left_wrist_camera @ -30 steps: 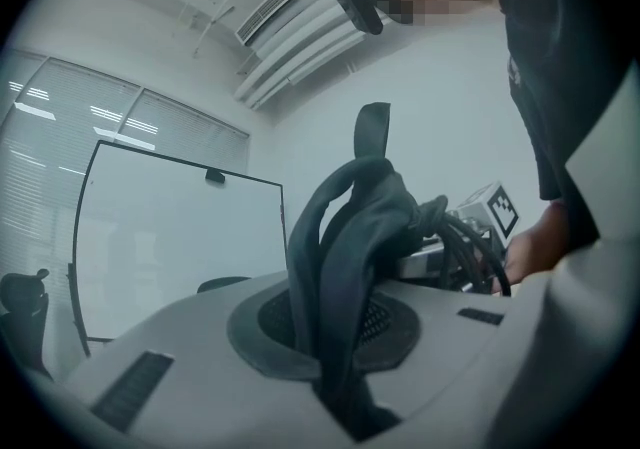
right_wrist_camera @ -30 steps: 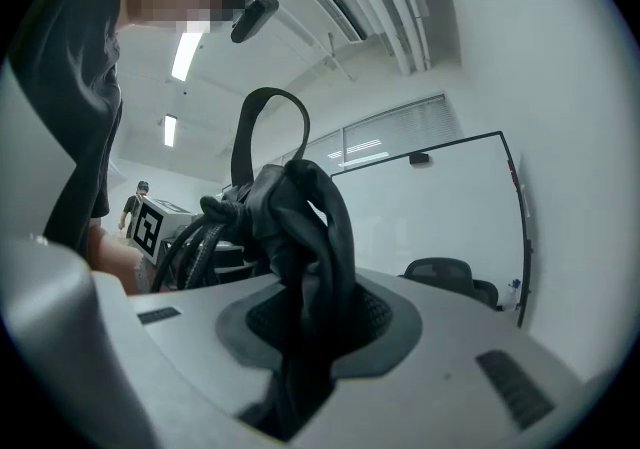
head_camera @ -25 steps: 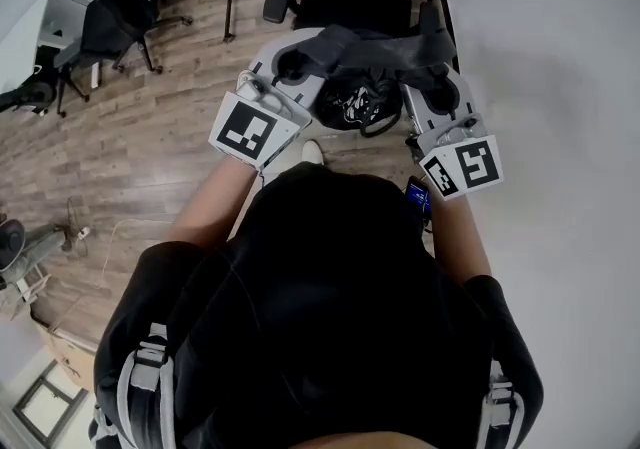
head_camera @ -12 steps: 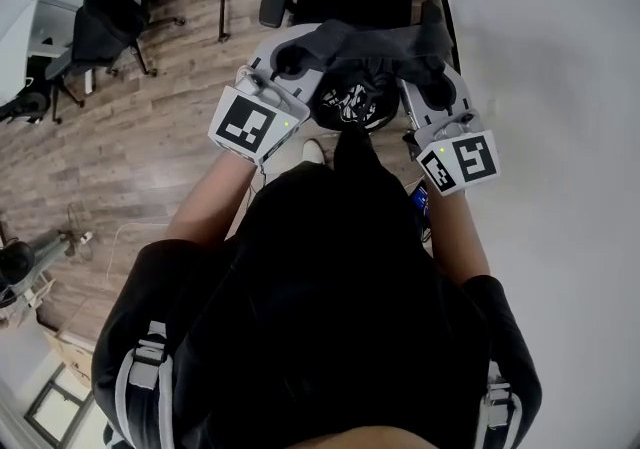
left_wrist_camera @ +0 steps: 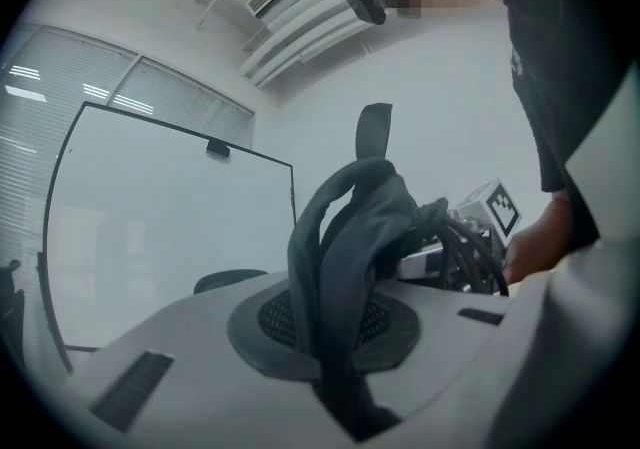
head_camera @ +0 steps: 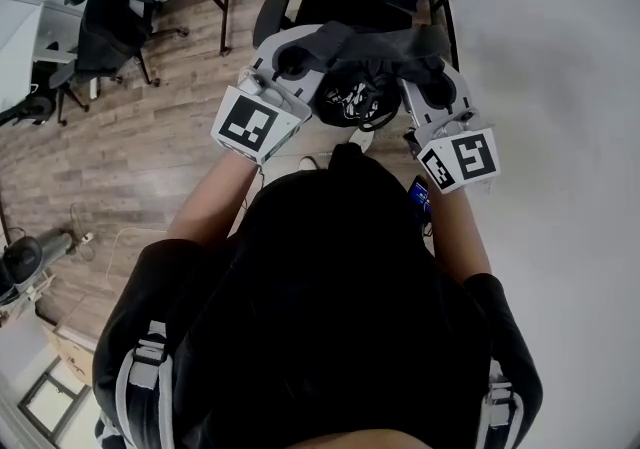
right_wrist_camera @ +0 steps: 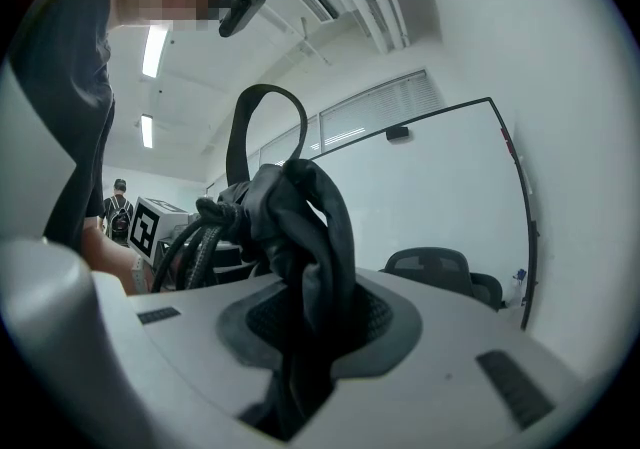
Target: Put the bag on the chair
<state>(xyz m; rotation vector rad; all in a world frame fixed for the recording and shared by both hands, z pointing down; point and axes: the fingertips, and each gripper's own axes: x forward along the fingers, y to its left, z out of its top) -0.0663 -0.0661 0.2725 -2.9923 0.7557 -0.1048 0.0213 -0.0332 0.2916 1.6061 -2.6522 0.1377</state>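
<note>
Left tool [head_camera: 296, 59] and right tool [head_camera: 434, 83] each pinched the black bag [head_camera: 378, 41], its lower part hard to make out, chair [head_camera: 345, 9] at 12 o'clock, backrest cut off.

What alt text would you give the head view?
From above, a person in a black top holds a dark bag between the left gripper and right gripper, both clamped shut on its fabric. A black office chair stands just ahead on the wood floor.
</note>
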